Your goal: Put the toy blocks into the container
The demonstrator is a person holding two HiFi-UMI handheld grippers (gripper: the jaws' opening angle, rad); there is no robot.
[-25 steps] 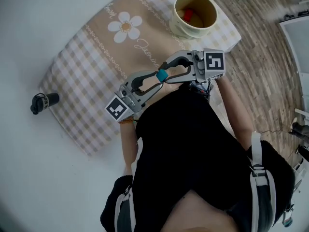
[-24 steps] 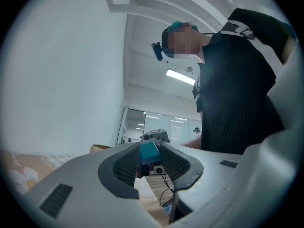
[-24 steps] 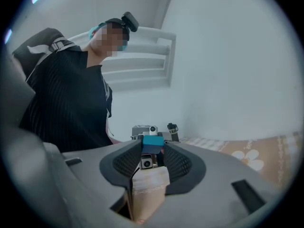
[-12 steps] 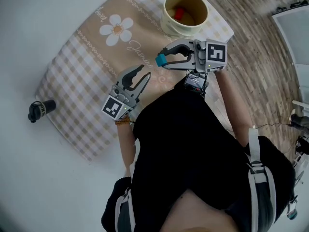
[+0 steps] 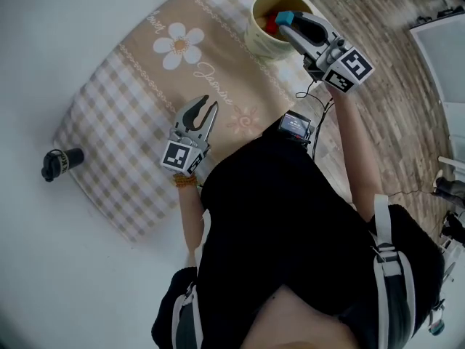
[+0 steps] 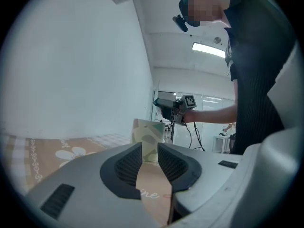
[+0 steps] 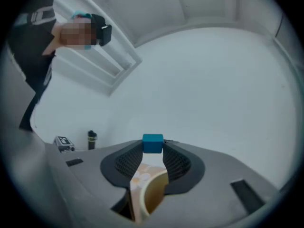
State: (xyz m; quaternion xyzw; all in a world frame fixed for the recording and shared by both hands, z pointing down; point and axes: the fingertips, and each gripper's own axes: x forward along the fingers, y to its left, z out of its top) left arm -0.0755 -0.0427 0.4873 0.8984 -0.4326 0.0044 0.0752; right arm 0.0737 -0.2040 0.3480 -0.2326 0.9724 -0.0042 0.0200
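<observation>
A small blue block (image 5: 284, 17) sits pinched at the tips of my right gripper (image 5: 286, 20), which is shut on it and holds it over the rim of the cream cup (image 5: 256, 35). A red block (image 5: 269, 25) lies inside the cup. In the right gripper view the blue block (image 7: 152, 143) is between the pads, with the cup's rim (image 7: 151, 194) right below. My left gripper (image 5: 205, 108) hovers low over the checked flower mat (image 5: 145, 71). Its jaws have just been closing, with a narrow gap left and nothing in it. The left gripper view shows the cup (image 6: 151, 136) ahead.
A small black bottle (image 5: 62, 161) lies on the white table left of the mat and also shows in the right gripper view (image 7: 91, 139). The table's edge and wooden floor (image 5: 392, 107) are at the right. A small device (image 5: 296, 124) hangs at the person's waist.
The right gripper has carried the blue block from beside the left gripper's tips up and right to the cup. The left gripper has drawn back, sunk toward the mat and narrowed its jaws.
</observation>
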